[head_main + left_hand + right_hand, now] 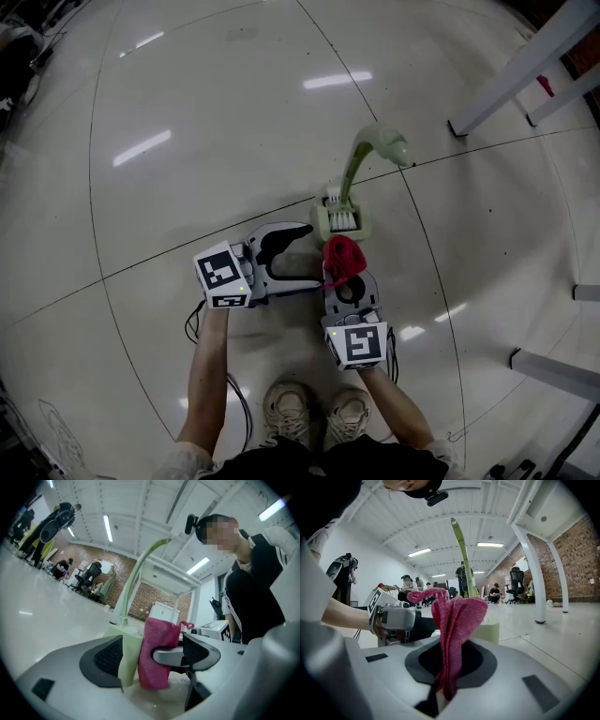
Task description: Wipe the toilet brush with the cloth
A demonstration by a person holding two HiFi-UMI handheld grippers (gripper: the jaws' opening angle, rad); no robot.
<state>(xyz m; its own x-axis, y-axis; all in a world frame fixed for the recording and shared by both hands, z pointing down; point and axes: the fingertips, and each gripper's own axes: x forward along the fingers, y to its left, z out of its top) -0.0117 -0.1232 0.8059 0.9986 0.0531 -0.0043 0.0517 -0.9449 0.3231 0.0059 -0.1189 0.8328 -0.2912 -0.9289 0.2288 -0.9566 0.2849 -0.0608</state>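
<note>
A toilet brush stands in its pale green holder (342,222) on the floor, and its curved green handle (367,148) rises away from me. My right gripper (345,278) is shut on a pink cloth (342,255), which sticks up just in front of the holder. In the right gripper view the cloth (457,620) hides part of the holder (491,631), with the handle (461,550) behind it. My left gripper (314,258) is open, its jaws either side of the space beside the holder. The left gripper view shows holder (129,656) and cloth (157,656) between those jaws.
White table legs (511,82) stand at the upper right, and more metal legs (553,367) lie at the right edge. A cable (234,398) trails by my shoes (314,412). Glossy tiled floor (187,141) spreads to the left and ahead.
</note>
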